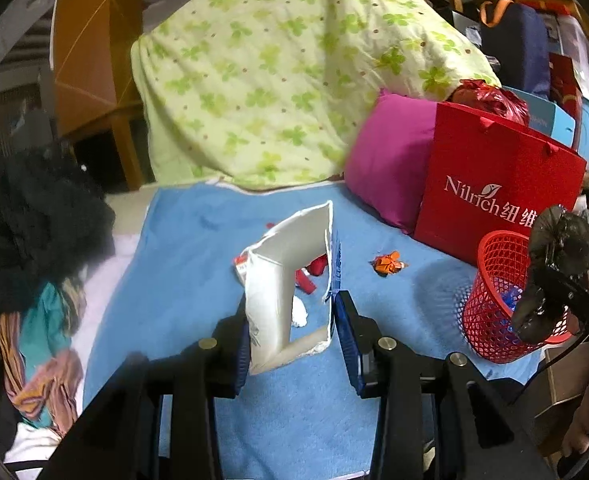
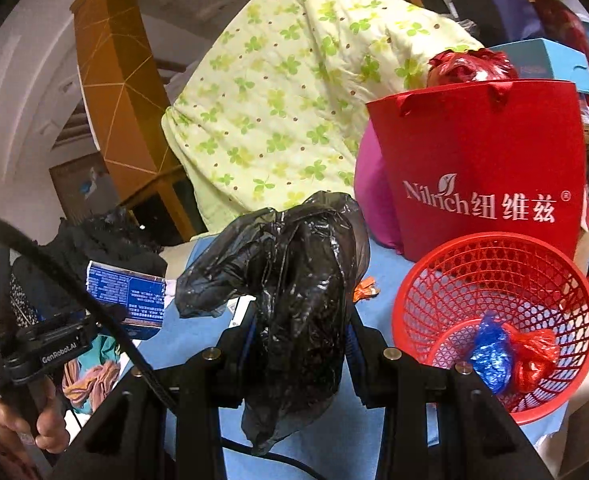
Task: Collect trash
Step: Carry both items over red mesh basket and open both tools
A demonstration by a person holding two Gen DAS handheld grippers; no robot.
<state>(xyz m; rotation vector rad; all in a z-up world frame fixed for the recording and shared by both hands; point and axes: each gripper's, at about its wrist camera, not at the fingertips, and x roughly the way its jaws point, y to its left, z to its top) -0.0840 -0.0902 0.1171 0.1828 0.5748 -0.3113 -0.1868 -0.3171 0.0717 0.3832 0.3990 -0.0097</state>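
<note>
Above the blue bed sheet (image 1: 182, 240): left tool (image 1: 292, 328) clamped narrowly on a torn white carton (image 1: 272, 300); right tool (image 2: 300, 336) clamped on a crumpled black plastic bag (image 2: 294, 280), beside the red basket (image 2: 454, 264).

Both wrist cams look fwd, tilted down, close over blue bedsheet (image 1: 182, 248); shared: red basket (image 2: 494, 280) at 3 o'clock.

red basket (image 2: 494, 280) mouth open, red bag (image 2: 482, 168) behind — blocking

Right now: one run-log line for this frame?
left gripper: shut on torn white cardboard box | right gripper: shut on crumpled black plastic bag | red mesh basket: two wrappers inside
</note>
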